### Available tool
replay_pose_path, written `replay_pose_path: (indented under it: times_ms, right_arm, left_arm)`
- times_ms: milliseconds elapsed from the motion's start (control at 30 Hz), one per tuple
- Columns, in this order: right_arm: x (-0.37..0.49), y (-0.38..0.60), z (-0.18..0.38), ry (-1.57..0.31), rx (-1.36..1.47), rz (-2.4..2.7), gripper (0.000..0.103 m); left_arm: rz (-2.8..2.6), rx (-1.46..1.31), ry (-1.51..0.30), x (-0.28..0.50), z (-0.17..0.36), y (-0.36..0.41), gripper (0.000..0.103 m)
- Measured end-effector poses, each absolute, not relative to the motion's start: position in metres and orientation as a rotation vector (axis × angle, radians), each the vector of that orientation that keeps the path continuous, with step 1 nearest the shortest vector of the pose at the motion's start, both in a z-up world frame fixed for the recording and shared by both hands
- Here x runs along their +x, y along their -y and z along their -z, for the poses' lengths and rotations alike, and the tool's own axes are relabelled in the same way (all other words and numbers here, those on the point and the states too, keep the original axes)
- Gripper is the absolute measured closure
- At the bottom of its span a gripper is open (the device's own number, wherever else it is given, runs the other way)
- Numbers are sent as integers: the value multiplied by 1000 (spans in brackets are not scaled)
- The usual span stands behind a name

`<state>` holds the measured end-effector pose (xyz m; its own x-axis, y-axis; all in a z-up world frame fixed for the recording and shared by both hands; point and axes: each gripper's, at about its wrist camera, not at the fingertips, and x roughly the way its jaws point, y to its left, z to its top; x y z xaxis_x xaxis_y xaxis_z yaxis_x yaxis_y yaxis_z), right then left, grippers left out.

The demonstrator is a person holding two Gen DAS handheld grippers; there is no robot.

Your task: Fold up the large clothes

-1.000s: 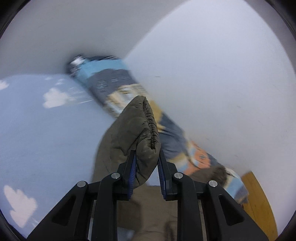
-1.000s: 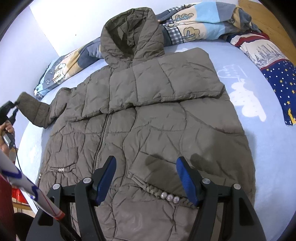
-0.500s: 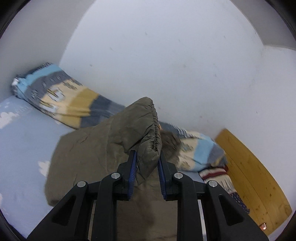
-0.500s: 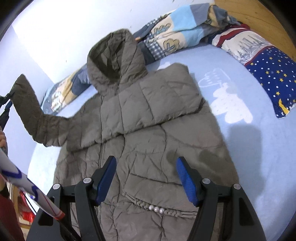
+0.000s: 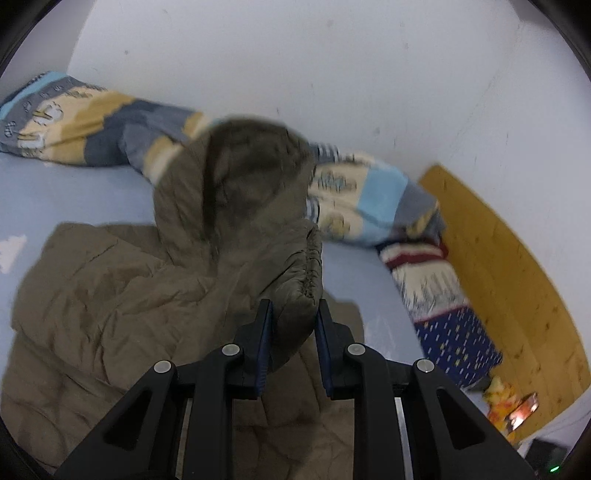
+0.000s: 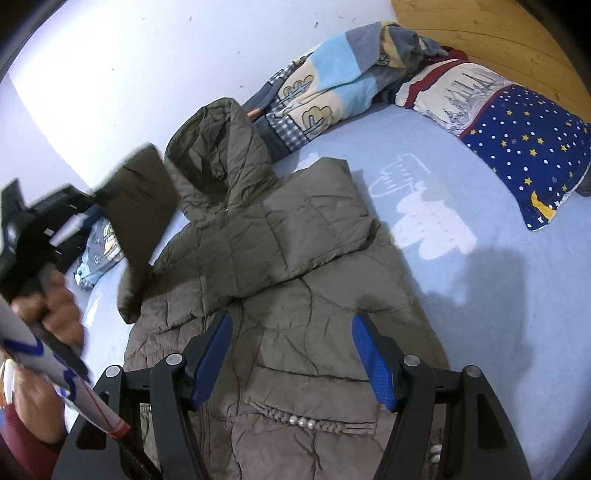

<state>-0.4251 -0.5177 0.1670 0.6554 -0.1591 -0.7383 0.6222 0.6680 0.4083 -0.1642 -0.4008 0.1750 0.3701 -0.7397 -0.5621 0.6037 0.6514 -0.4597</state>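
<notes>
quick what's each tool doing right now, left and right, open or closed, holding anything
Left tool: closed on the coat's sleeve cuff, lifted above the coat.
Right tool: open, holding nothing, over the coat's lower front.

A light blue bed sheet (image 6: pixel 480 332) with white cloud prints covers the bed. Along the edge by the white wall (image 6: pixel 147 55) lies a rumpled patchwork blanket (image 6: pixel 332 81) in blue, cream and grey. Just beside it, toward the corner by the wooden headboard (image 6: pixel 498 33), rests a pillow (image 6: pixel 517 129), navy with stars and a pale skyline band. Some small orange clutter (image 5: pixel 509 410) sits beyond the bed's corner, blurred.
</notes>
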Motion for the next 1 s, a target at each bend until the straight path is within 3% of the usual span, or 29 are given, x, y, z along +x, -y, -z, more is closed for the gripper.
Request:
replay_pose_path:
  times_ms: [233, 267, 333, 467, 667, 867, 1000]
  right_arm:
    - [-424, 519, -165, -732, 697, 504, 31]
    - [-423, 520, -165, -734, 693, 513, 31]
    - [-423, 521, -162, -740, 692, 522, 31]
    - [-428, 532, -158, -740, 712, 560, 31]
    - [-430, 533, -158, -735, 721, 560, 31]
    - [-426, 530, -158, -745, 708, 548, 31]
    - [-423, 529, -154, -761, 704, 548, 31]
  left_arm:
    - [898, -63, -900, -189, -126, 431, 78]
    - [904, -42, -928, -191, -121, 436, 73]
    - [915, -17, -987, -194, -112, 440, 41]
    - [977, -44, -969, -195, -128, 421, 39]
    - [822, 57, -782, -164, -164, 362, 32]
    - [444, 139, -875, -79, -114, 299, 32]
    - [432, 148, -969, -64, -73, 288, 32]
